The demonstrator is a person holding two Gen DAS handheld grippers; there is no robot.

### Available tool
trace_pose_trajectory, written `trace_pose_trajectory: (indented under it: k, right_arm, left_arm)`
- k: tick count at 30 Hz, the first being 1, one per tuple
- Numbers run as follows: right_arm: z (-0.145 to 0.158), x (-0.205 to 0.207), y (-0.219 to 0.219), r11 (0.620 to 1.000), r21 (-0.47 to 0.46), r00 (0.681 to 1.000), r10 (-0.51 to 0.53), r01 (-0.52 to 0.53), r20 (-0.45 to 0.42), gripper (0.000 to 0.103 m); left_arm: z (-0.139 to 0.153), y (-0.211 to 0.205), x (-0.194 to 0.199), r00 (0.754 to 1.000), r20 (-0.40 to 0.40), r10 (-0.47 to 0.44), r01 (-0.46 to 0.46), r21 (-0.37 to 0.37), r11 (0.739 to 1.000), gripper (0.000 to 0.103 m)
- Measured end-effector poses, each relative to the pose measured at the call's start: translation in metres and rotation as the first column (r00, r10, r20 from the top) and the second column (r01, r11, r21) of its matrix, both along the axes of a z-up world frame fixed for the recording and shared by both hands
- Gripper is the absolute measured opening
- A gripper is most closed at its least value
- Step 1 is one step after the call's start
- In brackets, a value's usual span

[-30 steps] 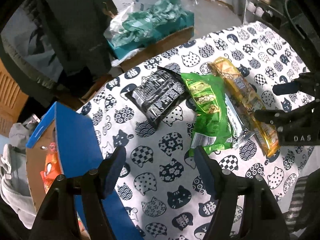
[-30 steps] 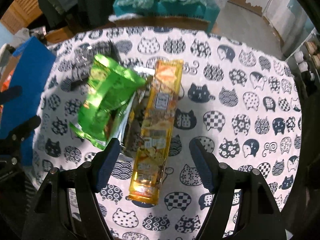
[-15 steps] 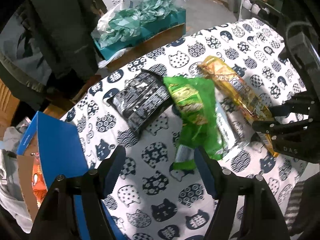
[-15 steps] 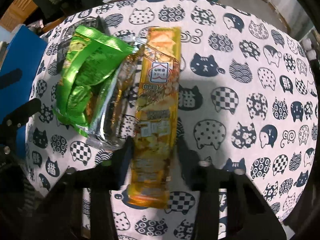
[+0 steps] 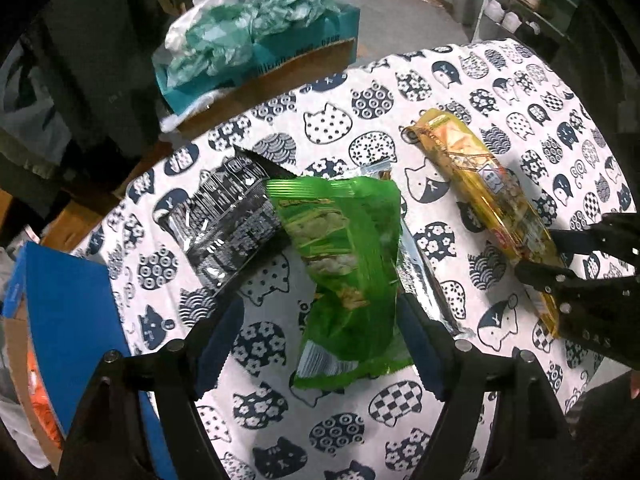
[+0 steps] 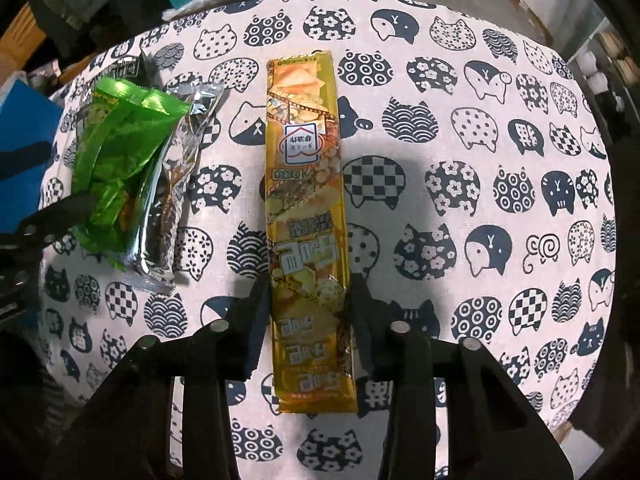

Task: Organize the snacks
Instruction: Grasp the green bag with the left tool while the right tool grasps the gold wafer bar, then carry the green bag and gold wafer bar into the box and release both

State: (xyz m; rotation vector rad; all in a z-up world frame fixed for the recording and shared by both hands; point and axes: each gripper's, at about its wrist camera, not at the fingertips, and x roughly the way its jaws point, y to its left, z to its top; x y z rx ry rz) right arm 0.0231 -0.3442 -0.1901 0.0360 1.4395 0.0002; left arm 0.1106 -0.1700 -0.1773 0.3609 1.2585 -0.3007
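Yellow snack pack (image 6: 308, 232) between downward-pointing right tongs (image 6: 308, 312), just reopening slightly, left tongs (image 5: 320, 332) spread over green bag (image 5: 344, 264), widening

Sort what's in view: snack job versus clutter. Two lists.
Job: yellow pack in the right gripper; green bag between the open left gripper fingers; silver pack; black bag; blue box.

Clutter: teal box, shoe rack.
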Motion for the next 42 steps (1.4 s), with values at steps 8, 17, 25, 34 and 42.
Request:
trace_pose_trajectory:
  k: [8,17,25,34,42]
  right_arm:
    - [0.002,0.033,0.000,1.000,0.003,0.999,-0.002,0.002,0.041,0.050]
    - [-0.018,0.069,0.007,0.999,-0.031,0.998,0.035,-0.033,0.060,0.039]
    - [-0.014,0.069,0.014,0.998,-0.047,0.997,0.049,-0.047,0.061,0.031]
    - [0.016,0.051,0.025,0.997,-0.037,0.994,0.067,-0.064,0.088,0.031]
    - [0.055,0.037,0.021,0.997,-0.022,0.989,0.074,-0.072,0.130,0.030]
  left_arm:
    - [-0.021,0.002,0.013,0.999,-0.040,0.024,-0.026,-0.036,0.999,0.080]
    - [-0.029,0.005,0.017,0.999,-0.054,0.005,-0.008,-0.055,0.998,0.046]
    - [-0.013,0.006,0.003,1.000,-0.020,-0.022,0.022,-0.033,0.999,0.042]
    - [0.021,0.013,-0.018,0.997,0.063,-0.049,0.049,0.009,0.999,0.042]
    - [0.044,0.025,-0.035,0.992,0.108,-0.059,0.056,0.030,0.998,0.041]
